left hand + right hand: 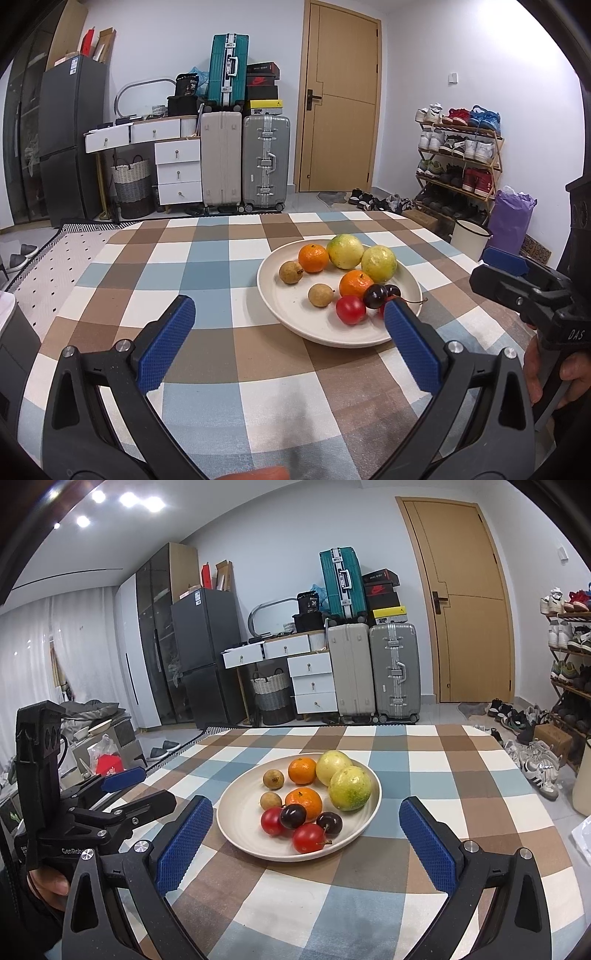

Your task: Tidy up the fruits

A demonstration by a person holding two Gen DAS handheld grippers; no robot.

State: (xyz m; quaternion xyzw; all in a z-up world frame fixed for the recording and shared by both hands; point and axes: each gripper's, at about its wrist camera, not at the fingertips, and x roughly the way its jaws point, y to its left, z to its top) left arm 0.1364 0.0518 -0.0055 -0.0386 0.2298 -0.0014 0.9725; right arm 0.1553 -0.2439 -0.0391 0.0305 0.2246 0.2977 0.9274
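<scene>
A cream plate (291, 306) (243, 834) sits on the checked tablecloth and holds all the fruit: two yellow-green citrus (345, 251) (349, 788), two oranges (313, 257) (303, 802), two brown longans (320, 294) (271, 800), two dark cherries (375, 296) (293, 815) and two red fruits (351, 309) (308, 837). My left gripper (290, 310) is open and empty, just short of the plate's near-left rim. My right gripper (306, 812) is open and empty, its fingers either side of the plate's near edge. Each gripper shows at the edge of the other's view.
The checked table (207, 266) (424, 760) spreads around the plate. Beyond it stand suitcases (266, 162), a white drawer unit (177, 170), a door (340, 96) and a shoe rack (458, 158). A white bin (471, 238) stands off the table's right edge.
</scene>
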